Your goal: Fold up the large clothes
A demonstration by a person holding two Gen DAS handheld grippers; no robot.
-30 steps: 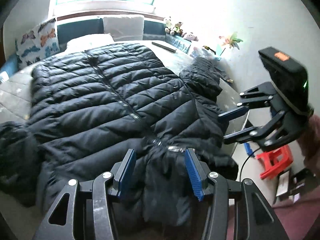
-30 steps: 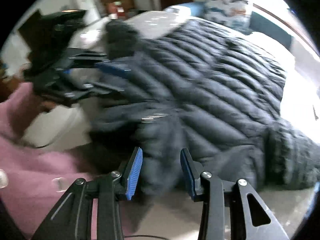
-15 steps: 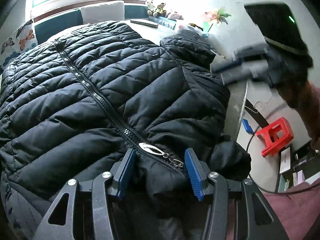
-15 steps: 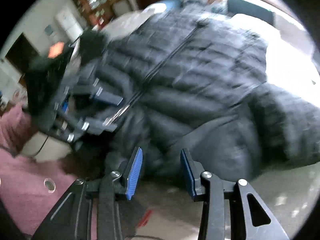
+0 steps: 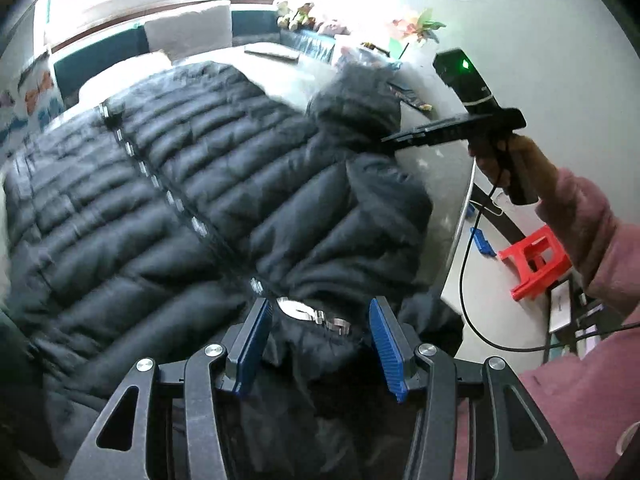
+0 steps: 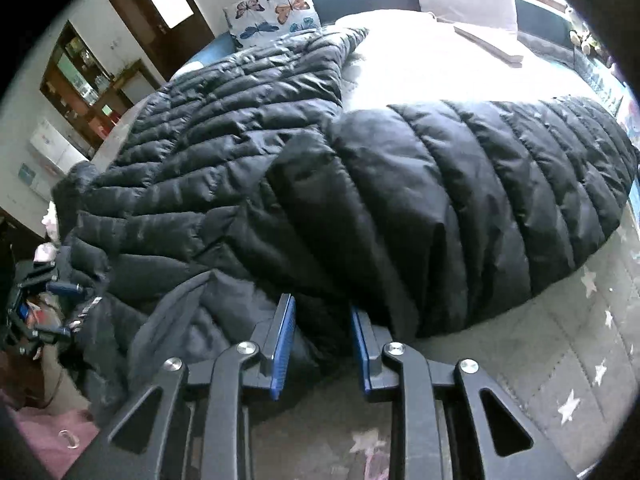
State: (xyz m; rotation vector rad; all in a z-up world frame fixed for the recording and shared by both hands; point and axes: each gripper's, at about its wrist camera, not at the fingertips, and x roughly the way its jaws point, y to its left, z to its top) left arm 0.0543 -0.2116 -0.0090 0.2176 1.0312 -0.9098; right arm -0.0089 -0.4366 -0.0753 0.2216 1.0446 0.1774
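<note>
Blue ribbed pads line both tools. The left tool (image 5: 318,342) has its pads apart, straddling the jacket's collar end, where the silver zipper pull (image 5: 310,312) lies between them; the pads do not visibly press on the fabric. The right tool (image 6: 322,340) has just been closing its jaws, and a dark fold of the jacket's edge sits in the narrowed gap, just where the sleeve meets the body; whether the pads already pinch the fabric cannot be told.

Outward from there, the black quilted puffer jacket (image 6: 360,184) lies spread front-up across the bed (image 6: 560,340), zipper closed down the middle, one sleeve (image 6: 500,200) stretched out over the grey star-patterned cover. In the left wrist view the right tool appears from the side, held by a hand (image 5: 500,160) in a pink sleeve (image 5: 588,232) at the jacket's far edge. A butterfly-print pillow (image 6: 276,12) leans at the head of the bed, and a red plastic stool (image 5: 536,262) stands on the floor beside it.
</note>
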